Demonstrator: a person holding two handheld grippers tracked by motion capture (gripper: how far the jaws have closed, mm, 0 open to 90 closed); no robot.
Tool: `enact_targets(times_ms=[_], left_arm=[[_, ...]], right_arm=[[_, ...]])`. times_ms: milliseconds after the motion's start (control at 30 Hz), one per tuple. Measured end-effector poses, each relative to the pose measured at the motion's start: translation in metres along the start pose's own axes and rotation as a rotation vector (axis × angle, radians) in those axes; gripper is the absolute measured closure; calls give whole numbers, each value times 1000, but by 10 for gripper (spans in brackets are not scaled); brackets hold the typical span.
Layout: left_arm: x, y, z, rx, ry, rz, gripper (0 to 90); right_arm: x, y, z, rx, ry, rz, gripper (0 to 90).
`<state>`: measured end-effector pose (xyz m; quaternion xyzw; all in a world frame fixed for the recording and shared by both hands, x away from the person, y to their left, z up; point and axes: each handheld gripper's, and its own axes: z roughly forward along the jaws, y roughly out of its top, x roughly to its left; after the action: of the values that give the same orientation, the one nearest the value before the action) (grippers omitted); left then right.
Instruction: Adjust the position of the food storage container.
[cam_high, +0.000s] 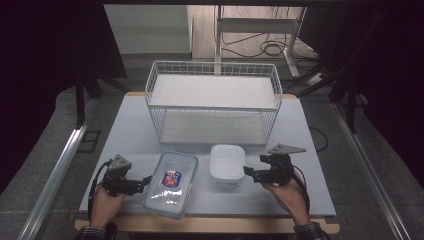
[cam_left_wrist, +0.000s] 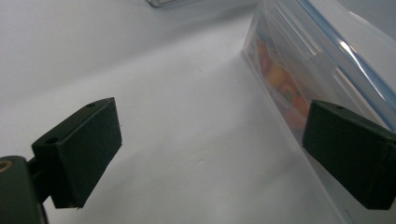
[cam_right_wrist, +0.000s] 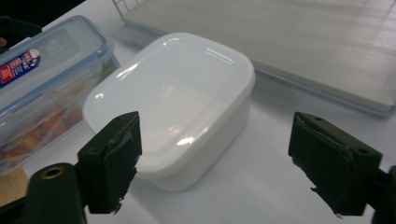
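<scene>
Approach step, nothing gripped yet. Left gripper (cam_high: 146, 180) sits at the near-left side of the clear lidded container (cam_high: 171, 183), jaws wide apart and empty; in the left gripper view one jaw lies against or just beside the container's side wall (cam_left_wrist: 299, 79), the other is over bare table (cam_high: 310, 165). Right gripper (cam_high: 247, 172) is at the right side of the white tub (cam_high: 227, 165), jaws spread wide, holding nothing; tub (cam_right_wrist: 180, 105) is ahead of the jaws, not between them. Both boxes stand side by side on the table, just in front of the wire basket (cam_high: 212, 100). Likely next: each gripper moves in so its jaws straddle a wall or rim, then closes
</scene>
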<state>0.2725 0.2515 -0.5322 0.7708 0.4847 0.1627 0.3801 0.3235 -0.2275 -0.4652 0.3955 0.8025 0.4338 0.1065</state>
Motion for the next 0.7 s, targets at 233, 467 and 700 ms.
enact_targets(times_ms=[233, 467, 700], left_arm=[[-1, 0, 0, 2, 3, 3, 50], [2, -1, -1, -6, 7, -16, 48], [1, -1, -1, -3, 4, -6, 48]], right_arm=[[11, 17, 9, 26, 48, -51, 371], [24, 28, 26, 74, 80, -115, 540], [39, 40, 48, 102, 127, -164, 759]])
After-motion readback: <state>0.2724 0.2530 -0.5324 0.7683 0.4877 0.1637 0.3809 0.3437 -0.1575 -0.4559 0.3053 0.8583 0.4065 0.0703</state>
